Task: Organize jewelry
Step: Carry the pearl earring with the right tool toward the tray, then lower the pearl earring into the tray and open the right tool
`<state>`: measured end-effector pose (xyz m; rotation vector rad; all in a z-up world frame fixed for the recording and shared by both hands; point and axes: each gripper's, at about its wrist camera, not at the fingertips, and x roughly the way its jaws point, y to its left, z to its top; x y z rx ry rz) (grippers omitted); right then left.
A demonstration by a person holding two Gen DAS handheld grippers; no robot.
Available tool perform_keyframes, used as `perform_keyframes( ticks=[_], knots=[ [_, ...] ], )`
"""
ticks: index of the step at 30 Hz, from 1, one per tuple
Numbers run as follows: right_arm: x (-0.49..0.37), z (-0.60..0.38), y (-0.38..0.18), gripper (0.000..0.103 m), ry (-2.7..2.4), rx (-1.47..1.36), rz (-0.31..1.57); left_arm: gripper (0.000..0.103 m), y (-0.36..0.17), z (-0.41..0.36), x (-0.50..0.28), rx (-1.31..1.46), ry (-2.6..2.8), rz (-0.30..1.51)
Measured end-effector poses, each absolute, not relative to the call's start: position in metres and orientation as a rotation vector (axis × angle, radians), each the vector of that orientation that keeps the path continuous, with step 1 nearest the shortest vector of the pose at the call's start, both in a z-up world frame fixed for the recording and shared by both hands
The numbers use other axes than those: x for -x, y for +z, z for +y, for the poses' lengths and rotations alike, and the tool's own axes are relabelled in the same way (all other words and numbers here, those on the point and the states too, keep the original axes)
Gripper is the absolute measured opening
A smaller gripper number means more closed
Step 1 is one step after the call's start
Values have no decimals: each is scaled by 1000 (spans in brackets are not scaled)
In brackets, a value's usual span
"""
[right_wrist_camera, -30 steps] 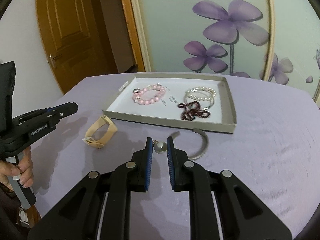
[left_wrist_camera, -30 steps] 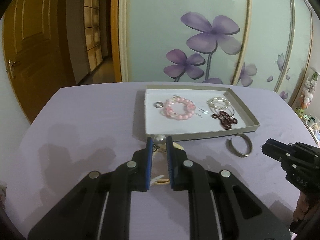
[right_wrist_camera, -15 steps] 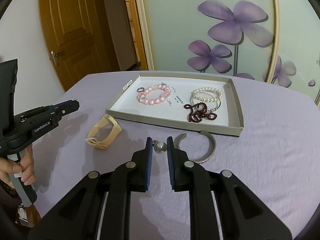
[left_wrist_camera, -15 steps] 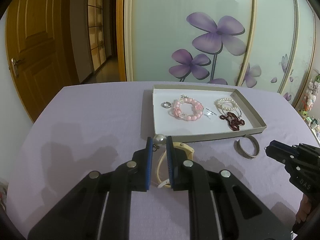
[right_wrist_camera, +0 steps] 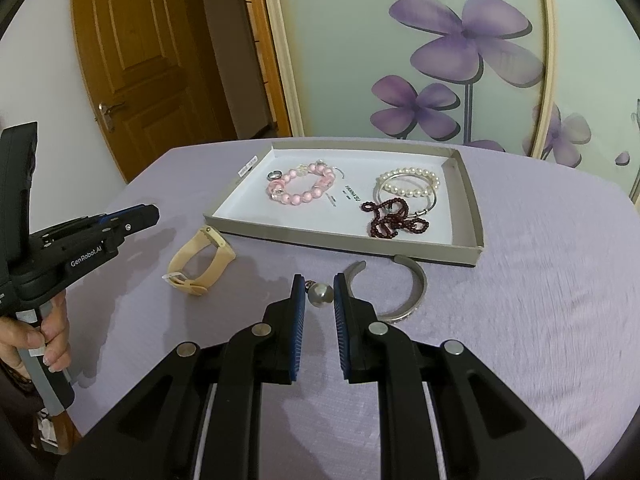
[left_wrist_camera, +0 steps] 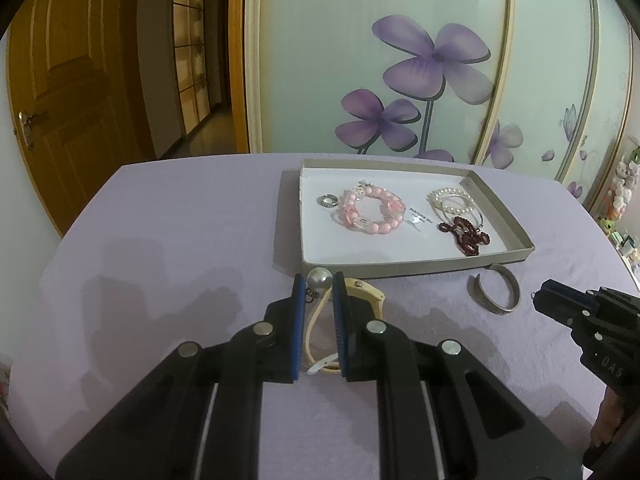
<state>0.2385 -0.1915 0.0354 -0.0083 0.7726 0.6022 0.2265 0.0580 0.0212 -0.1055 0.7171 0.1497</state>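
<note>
My left gripper (left_wrist_camera: 318,286) is shut on a pearl earring (left_wrist_camera: 319,278), held above the lilac table just before the grey tray (left_wrist_camera: 416,270). A second pearl earring (right_wrist_camera: 320,294) sits between the pads of my right gripper (right_wrist_camera: 320,300), which is shut on it. Inside the white-bottomed tray lie a ring (left_wrist_camera: 328,201), a pink bead bracelet (left_wrist_camera: 370,210), a pearl bracelet (left_wrist_camera: 450,200) and dark red beads (left_wrist_camera: 466,234). A beige watch (right_wrist_camera: 200,258) and a silver cuff bangle (right_wrist_camera: 416,284) rest on the cloth in front of the tray (right_wrist_camera: 344,240).
A person's hand (right_wrist_camera: 48,332) grips the left tool's handle at the left edge. Behind the table stand a glass panel with purple flowers (left_wrist_camera: 432,60) and a wooden door (right_wrist_camera: 136,60). The near part of the cloth is bare.
The left wrist view has shifted slightly, so the tray looks a little farther and more of the watch shows. Both grippers still hold their pearl earrings.
</note>
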Motion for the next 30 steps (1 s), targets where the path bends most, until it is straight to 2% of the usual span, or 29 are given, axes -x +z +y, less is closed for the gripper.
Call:
perform_keyframes(
  ticks=[6, 14, 21, 30],
  knots=[
    [-244, -198, 34, 15, 593, -11, 772, 14, 19, 52, -244, 116, 138, 731],
    [-254, -215, 30, 15, 570, -55, 768, 14, 23, 38, -311, 116, 129, 732],
    [-267, -224, 26, 15, 562, -80, 773, 14, 7, 30, -365, 115, 158, 797],
    [-269, -229, 22, 15, 569, -90, 777, 15, -7, 24, -385, 124, 157, 850]
  ],
)
